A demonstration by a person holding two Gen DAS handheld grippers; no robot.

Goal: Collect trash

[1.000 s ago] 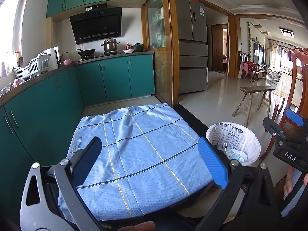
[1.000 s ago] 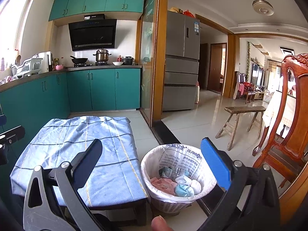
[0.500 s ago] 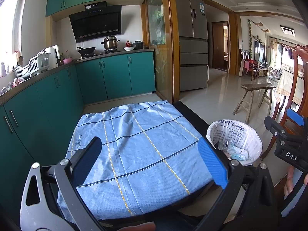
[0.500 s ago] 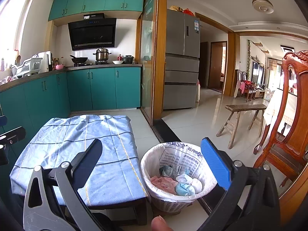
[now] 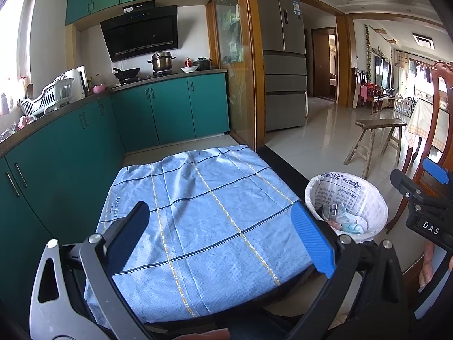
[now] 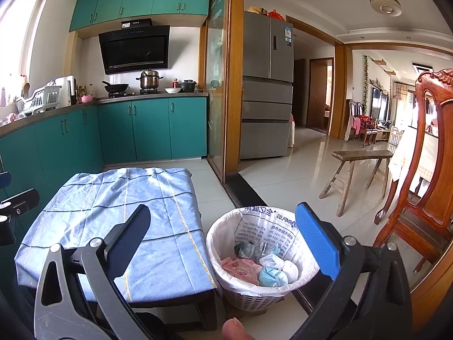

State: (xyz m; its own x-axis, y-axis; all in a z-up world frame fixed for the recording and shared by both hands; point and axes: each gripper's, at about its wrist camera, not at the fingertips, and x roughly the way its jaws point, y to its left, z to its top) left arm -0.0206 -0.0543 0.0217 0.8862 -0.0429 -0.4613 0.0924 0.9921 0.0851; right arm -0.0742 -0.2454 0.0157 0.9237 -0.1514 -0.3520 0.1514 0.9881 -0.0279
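Observation:
A white lined waste basket (image 6: 226, 243) stands on the floor just right of a low table covered by a blue checked cloth (image 6: 119, 215). It holds several crumpled pieces of trash (image 6: 263, 269): pink, blue and white. The basket also shows in the left wrist view (image 5: 368, 195). My left gripper (image 5: 220, 235) is open and empty above the near part of the cloth (image 5: 203, 215). My right gripper (image 6: 226, 238) is open and empty, held above the basket's near side. No trash shows on the cloth.
Teal kitchen cabinets (image 6: 153, 130) run along the left and far wall. A wooden bench (image 6: 359, 170) stands on the tiled floor to the right, and a carved wooden chair (image 6: 424, 198) is close at the right. A grey fridge (image 6: 266, 99) stands behind.
Both views have shifted only slightly; the left wrist view has tilted down a little. Both grippers stay open and empty. Nothing on the table or in the basket has moved.

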